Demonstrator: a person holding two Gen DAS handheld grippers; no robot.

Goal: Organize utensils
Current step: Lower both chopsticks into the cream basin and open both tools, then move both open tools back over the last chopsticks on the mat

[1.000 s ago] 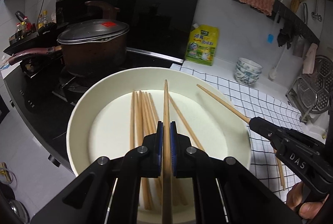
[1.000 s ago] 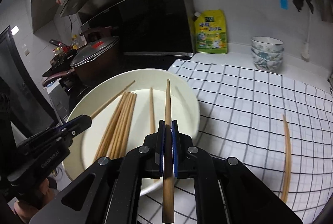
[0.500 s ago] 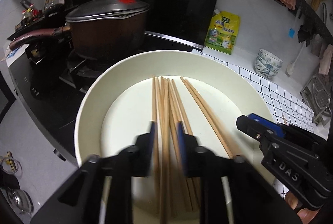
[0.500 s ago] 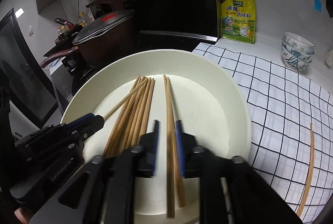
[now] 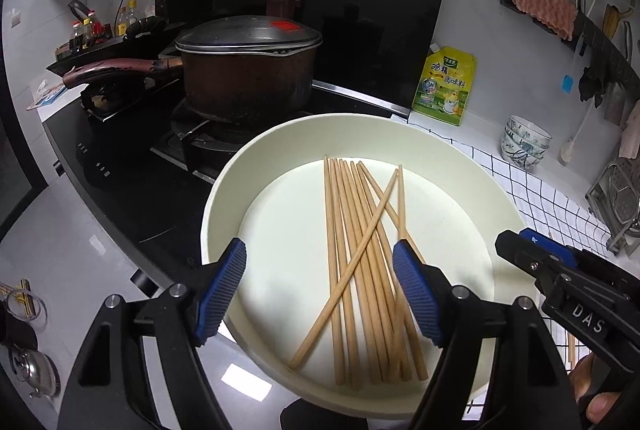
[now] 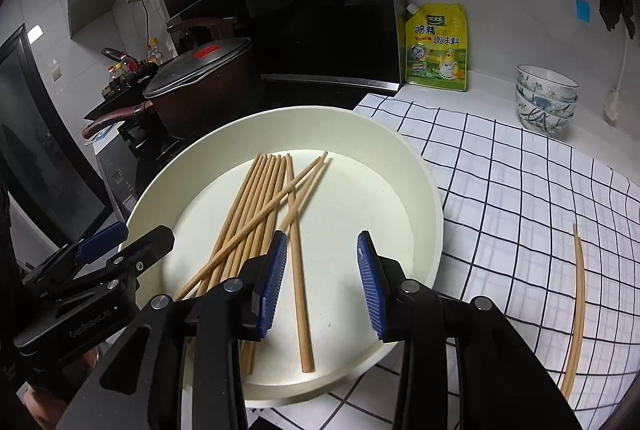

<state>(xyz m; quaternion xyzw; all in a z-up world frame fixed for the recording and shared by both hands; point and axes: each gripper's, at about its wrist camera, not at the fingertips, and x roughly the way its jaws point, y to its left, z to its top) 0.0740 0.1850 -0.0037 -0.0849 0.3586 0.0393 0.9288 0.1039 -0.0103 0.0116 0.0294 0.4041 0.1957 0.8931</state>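
Several wooden chopsticks (image 5: pixel 362 262) lie in a large cream plate (image 5: pixel 248 166); most lie side by side and one crosses them at a slant. They also show in the right wrist view (image 6: pixel 256 206), in the same plate (image 6: pixel 424 190). My left gripper (image 5: pixel 318 292) hovers open and empty above the plate's near side. My right gripper (image 6: pixel 322 286) is open and empty above the plate too. One more chopstick (image 6: pixel 576 310) lies on the checked cloth to the right of the plate. Each gripper shows in the other's view (image 5: pixel 560 286) (image 6: pixel 92 270).
A lidded brown pot (image 5: pixel 248 66) stands on the black stove left of the plate. A yellow seasoning pouch (image 5: pixel 446 86) leans on the back wall. Stacked bowls (image 6: pixel 546 98) stand at the back right. A white checked cloth (image 6: pixel 520 182) covers the counter. A wire rack (image 5: pixel 620 198) is at far right.
Both grippers held one chopstick each above the plate, then opened wide. The two chopsticks now lie in the plate with the others. Both grippers have drawn back a little.
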